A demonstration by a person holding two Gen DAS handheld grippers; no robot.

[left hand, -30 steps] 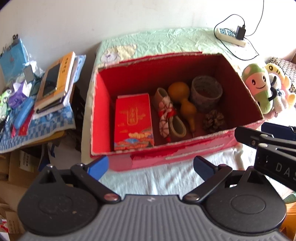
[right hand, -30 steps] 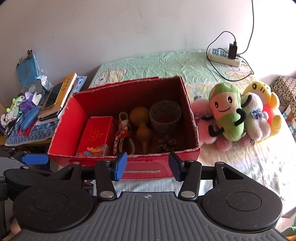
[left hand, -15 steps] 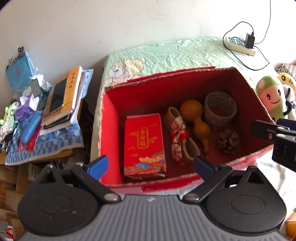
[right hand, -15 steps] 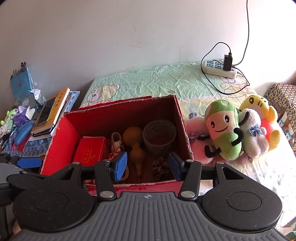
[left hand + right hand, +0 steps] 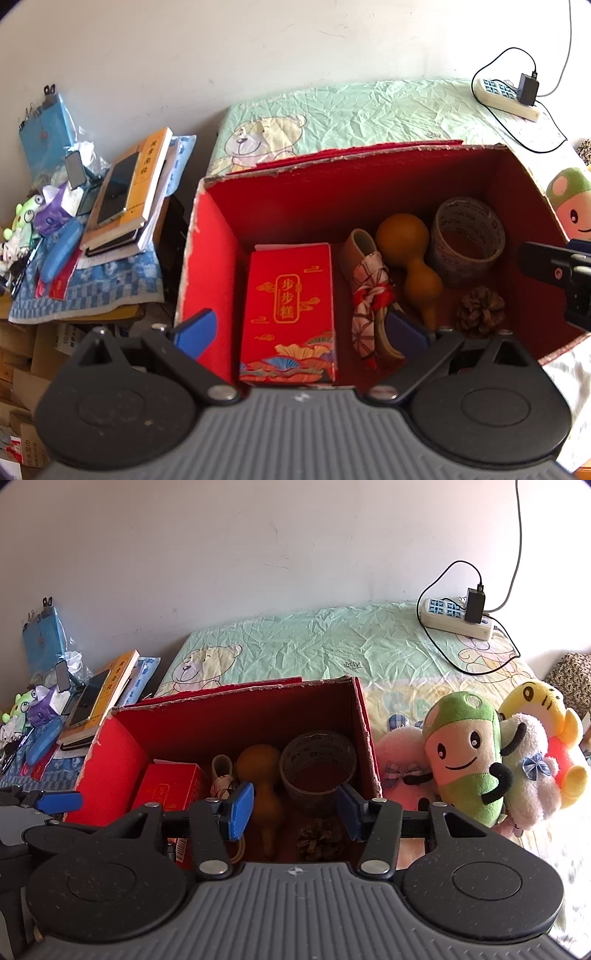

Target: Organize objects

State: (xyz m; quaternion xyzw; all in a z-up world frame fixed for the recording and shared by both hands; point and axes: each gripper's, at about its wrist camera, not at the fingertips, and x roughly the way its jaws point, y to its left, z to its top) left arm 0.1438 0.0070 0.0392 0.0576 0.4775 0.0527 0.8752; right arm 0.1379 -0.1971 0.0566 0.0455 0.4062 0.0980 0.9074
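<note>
Green plush [image 5: 570, 206] cut by frame edge; pinecone [image 5: 322, 837] partly hidden.

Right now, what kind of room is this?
Probably a bedroom: a bed with a teddy-bear sheet, plush toys beside the red box, and a cluttered bedside stack of books.

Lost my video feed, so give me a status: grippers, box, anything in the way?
Left gripper open, empty, over red box. Right gripper open, empty, above pine cone. Gourd and tape roll lie inside. Nothing blocking.
</note>
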